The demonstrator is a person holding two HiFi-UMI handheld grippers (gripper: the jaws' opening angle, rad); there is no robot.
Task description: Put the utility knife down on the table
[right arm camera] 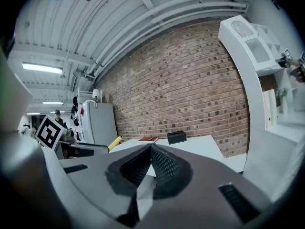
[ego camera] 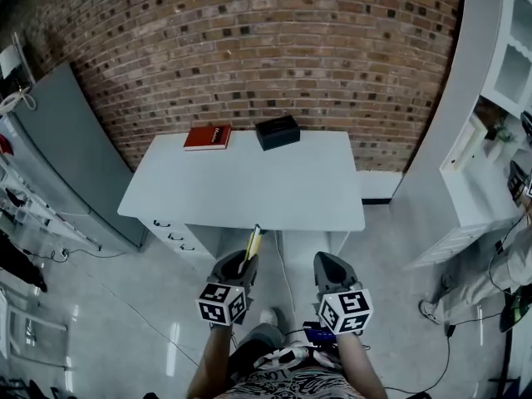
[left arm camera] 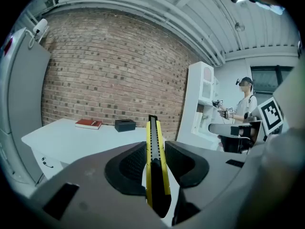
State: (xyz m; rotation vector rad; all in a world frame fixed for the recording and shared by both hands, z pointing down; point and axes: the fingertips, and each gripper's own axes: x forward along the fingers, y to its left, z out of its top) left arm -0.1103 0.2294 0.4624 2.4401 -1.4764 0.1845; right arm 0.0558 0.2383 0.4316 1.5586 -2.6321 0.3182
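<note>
A yellow and black utility knife (left arm camera: 153, 161) sticks forward out of my left gripper (left arm camera: 155, 162), which is shut on it. In the head view the knife (ego camera: 252, 246) points toward the near edge of the white table (ego camera: 249, 185), and the left gripper (ego camera: 235, 268) hangs just short of that edge, over the floor. My right gripper (ego camera: 330, 266) is beside it, also short of the table, its jaws touching at the tips with nothing between them. In the right gripper view the right gripper (right arm camera: 150, 162) faces the table, with the knife's yellow tip (right arm camera: 115, 142) at the left.
A red book (ego camera: 208, 137) and a black box (ego camera: 277, 131) lie at the table's far edge against the brick wall. A grey fridge (ego camera: 58, 140) stands left, white shelving (ego camera: 490, 98) right. A person (left arm camera: 244, 106) stands by the shelving. Drawers (ego camera: 170, 231) sit under the table's left.
</note>
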